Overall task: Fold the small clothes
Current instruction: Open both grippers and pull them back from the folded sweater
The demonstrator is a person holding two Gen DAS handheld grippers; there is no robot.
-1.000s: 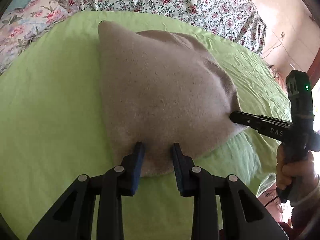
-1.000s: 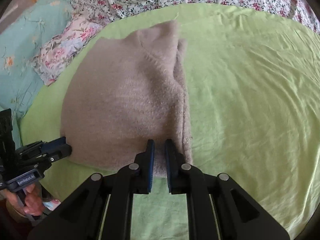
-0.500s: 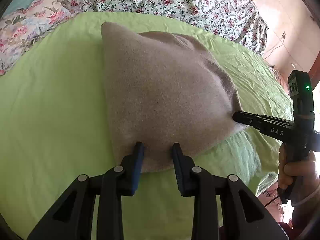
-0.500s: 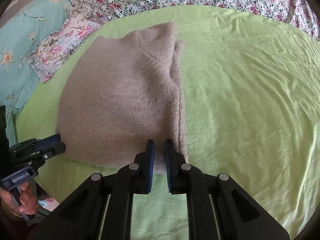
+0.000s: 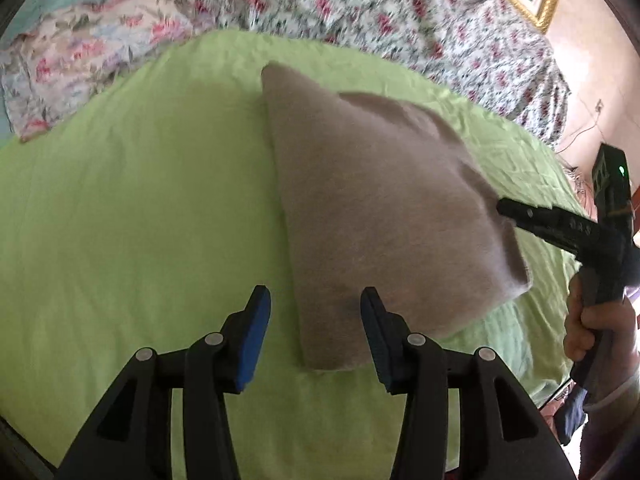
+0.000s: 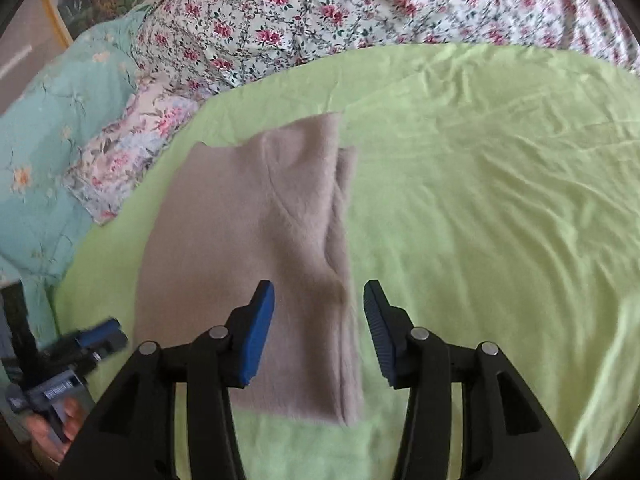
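Beige folded sweater [image 6: 256,248] on green sheet [image 6: 480,220] — both grippers' jaws opening, unclamped — left-wrist view blurred

Green-sheeted bed [image 6: 480,184] (folded taupe sweater [image 6: 248,248])

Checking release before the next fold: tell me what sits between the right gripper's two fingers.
In the right wrist view, the right gripper's jaws are opening over the beige sweater's folded right edge; the pads no longer press it.
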